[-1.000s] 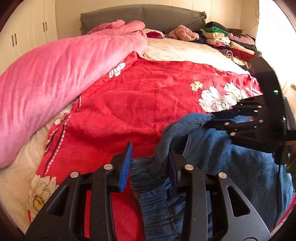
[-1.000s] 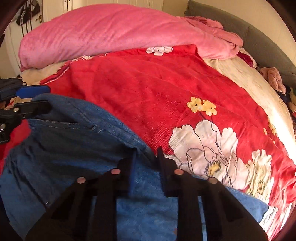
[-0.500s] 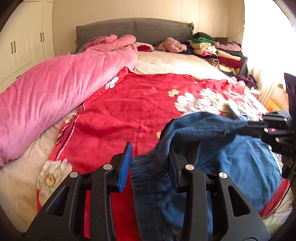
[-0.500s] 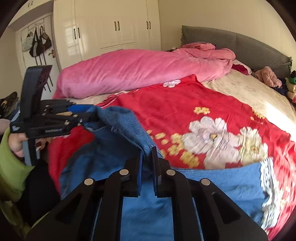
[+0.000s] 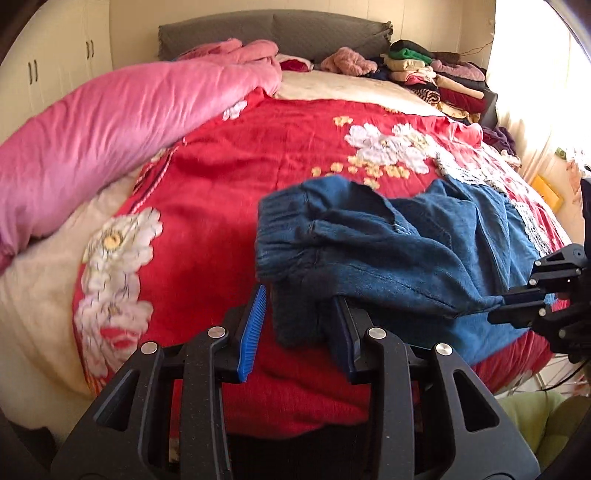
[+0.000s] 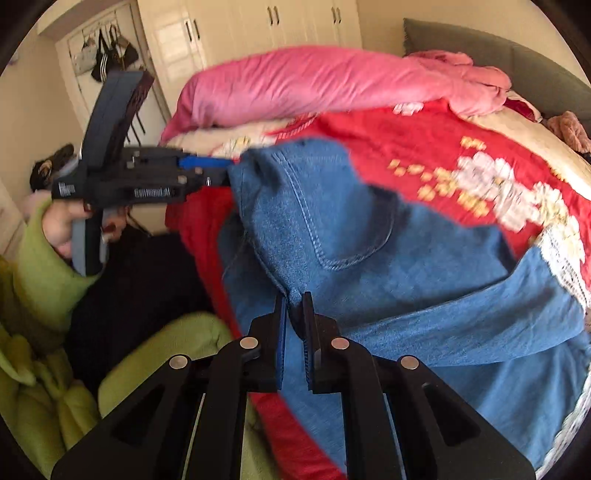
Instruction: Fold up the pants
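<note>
The blue jeans (image 5: 388,251) hang stretched between my two grippers above the red floral bedspread (image 5: 240,166), and their lower part lies on it. My left gripper (image 5: 300,299) is shut on the bunched elastic waistband, which fills most of the space between the blue pads. In the right wrist view the left gripper (image 6: 225,171) comes in from the left, carried by a hand in a green sleeve (image 6: 44,240). My right gripper (image 6: 294,297) is shut on a thin fold of the jeans (image 6: 332,221) below a back pocket. It also shows at the right of the left wrist view, as the right gripper (image 5: 496,306).
A long pink duvet (image 5: 110,122) lies along the bed's left side. Folded clothes (image 5: 436,74) are stacked at the far right by the grey headboard (image 5: 277,29). White wardrobes (image 6: 258,29) and hanging bags (image 6: 110,51) stand beyond the bed. Green clothing (image 6: 55,387) is close below.
Both grippers have pulled back toward the near edge of the bed, drawing the jeans along and raising the waistband. The right gripper's jaws have come closer together on the fold.
</note>
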The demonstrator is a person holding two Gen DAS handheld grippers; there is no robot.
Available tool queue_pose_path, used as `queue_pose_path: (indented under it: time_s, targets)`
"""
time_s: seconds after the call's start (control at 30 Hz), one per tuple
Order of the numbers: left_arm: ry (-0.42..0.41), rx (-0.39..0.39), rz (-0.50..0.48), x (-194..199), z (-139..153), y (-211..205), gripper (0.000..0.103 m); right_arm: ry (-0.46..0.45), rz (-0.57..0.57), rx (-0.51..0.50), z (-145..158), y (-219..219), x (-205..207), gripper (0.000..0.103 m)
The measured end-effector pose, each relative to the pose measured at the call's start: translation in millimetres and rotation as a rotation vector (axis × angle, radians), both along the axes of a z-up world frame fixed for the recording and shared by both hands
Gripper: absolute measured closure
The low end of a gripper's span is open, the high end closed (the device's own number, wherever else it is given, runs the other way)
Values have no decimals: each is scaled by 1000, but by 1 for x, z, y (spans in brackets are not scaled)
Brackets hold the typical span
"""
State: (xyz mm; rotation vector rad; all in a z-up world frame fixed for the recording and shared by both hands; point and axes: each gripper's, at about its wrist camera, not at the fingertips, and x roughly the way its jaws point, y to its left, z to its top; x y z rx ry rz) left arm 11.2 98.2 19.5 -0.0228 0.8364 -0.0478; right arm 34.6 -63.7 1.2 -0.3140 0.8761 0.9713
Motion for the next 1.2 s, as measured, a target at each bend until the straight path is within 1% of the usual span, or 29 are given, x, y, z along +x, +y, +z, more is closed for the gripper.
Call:
queue_pose_path:
  time_s: [0.1,0.17,0.23,0.33,0.43,0.5,0.53,0.57,0.6,0.67,0.7,0.77,0.83,0.87,0.9,1.0,1.07,1.1,1.2]
  targets:
    - [2,-15,17,-12,2,8,75,19,13,4,-5,1,-10,95]
    - [-17,-17,46,-23,10,14,75,22,31,-6,-7,1,-17,96]
    - [-44,-22,71,-29,21,18,75,52,59,4,-12,1,-22,96]
    - [-75,-21,39,-24,34,5,75,42,69,-26,-17,5,-27,96]
    - [-66,-32,-14,-4,35,-16,75,45,48,1,-12,1,-26,96]
    - [-62,-32,-30,9,34,-26,74,9,12,23,-1,-7,-23,95]
    - [-59,-22,-30,16,32,-31,73,-7,-8,36,4,-11,-20,95]
    - [-54,-13,-39,23,30,-36,71,-19,-27,42,7,-15,-15,91]
    - [-51,0,-45,25,28,-40,70,-26,-43,44,8,-16,-11,80]
    - [-13,65,-33,35,15,-44,69,-29,-96,42,6,-18,2,72]
    - [11,74,-28,36,8,-43,69,-12,-112,39,4,-17,8,72]
    - [65,83,-18,34,-10,-40,69,53,-133,13,-10,-13,15,72]
    - [78,92,-14,26,-21,-38,69,107,-131,-41,-26,-8,18,72]
    - [74,86,-16,23,-23,-37,69,121,-131,-68,-35,-7,16,72]
    - [69,80,-18,20,-25,-36,69,122,-136,-68,-38,-8,15,72]
    - [53,69,-14,16,-24,-33,69,133,-147,-35,-28,-14,14,72]
    - [27,43,-5,11,-15,-30,69,95,-156,5,-11,-25,10,72]
    - [7,32,-1,6,-9,-29,69,69,-170,21,-2,-33,8,69]
    - [-32,14,9,-3,6,-30,59,22,-249,50,19,-59,13,63]
